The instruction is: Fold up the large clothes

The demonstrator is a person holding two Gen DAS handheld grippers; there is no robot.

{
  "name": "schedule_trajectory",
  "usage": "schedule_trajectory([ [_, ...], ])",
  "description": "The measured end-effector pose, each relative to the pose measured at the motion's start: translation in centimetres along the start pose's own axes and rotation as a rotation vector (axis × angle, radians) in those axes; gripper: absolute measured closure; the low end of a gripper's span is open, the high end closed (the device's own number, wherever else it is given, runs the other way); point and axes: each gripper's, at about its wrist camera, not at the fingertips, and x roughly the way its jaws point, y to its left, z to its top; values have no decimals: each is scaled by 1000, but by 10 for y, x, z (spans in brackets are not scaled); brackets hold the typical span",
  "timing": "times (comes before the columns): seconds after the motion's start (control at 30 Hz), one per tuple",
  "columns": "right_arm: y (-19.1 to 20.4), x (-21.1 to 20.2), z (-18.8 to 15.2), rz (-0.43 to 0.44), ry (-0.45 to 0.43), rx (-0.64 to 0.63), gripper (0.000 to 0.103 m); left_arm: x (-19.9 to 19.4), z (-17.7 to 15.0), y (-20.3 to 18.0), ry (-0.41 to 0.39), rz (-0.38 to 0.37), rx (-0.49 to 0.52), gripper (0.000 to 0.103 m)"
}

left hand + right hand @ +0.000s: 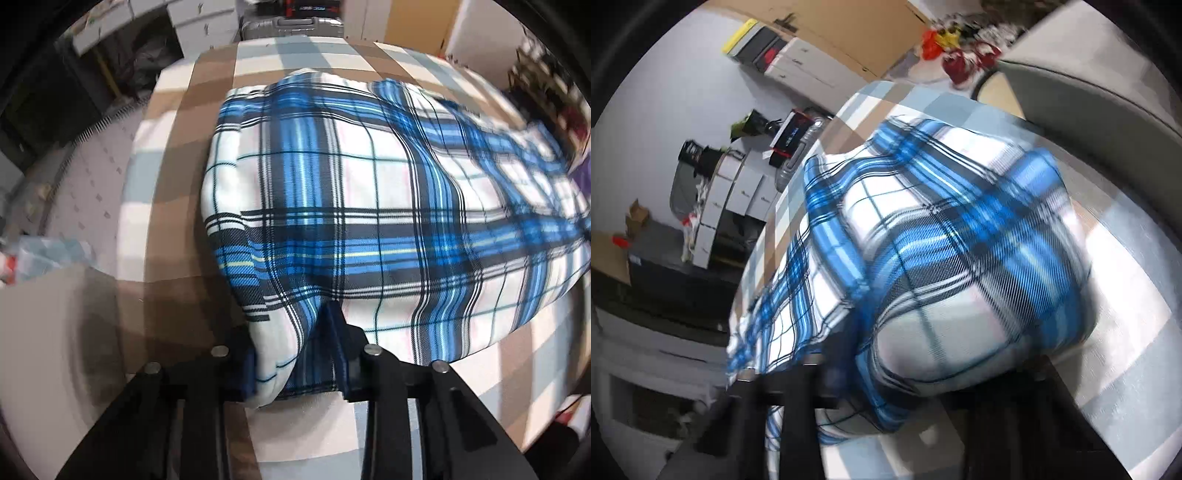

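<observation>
A large blue, white and black plaid garment lies spread over a checked beige, white and grey surface. My left gripper is shut on a bunched near edge of the garment, with cloth pinched between its blue pads. In the right wrist view the same garment billows up, blurred by motion. My right gripper sits under the cloth at the bottom; its fingertips are covered by fabric, which seems to be held between them.
A silver suitcase and white drawer units stand beyond the far edge. Cardboard boxes and red bags lie on the floor. A grey curved cushion is to the right.
</observation>
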Motion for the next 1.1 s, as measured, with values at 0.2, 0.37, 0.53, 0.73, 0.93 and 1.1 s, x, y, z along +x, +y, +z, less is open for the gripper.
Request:
schedule_trajectory([
  [0.2, 23, -21, -18, -92, -54, -213, 95, -3, -21, -2, 22, 80, 49, 97],
  [0.37, 15, -39, -31, -115, -36, -276, 95, -8, -42, 7, 69, -3, 19, 99],
  [0.53, 7, -61, -54, -146, 25, -365, 95, -24, -84, 0, 106, -7, 78, 99],
  [0.73, -3, -78, -61, -191, 115, -415, 73, -54, -106, 5, 79, 54, 80, 90],
  [0.93, 21, -129, -69, -188, -23, -434, 63, -117, -103, -8, -150, 172, 47, 31],
  [1.1, 95, -139, -99, -232, -207, -593, 63, -105, -79, -61, -177, 55, 92, 27],
])
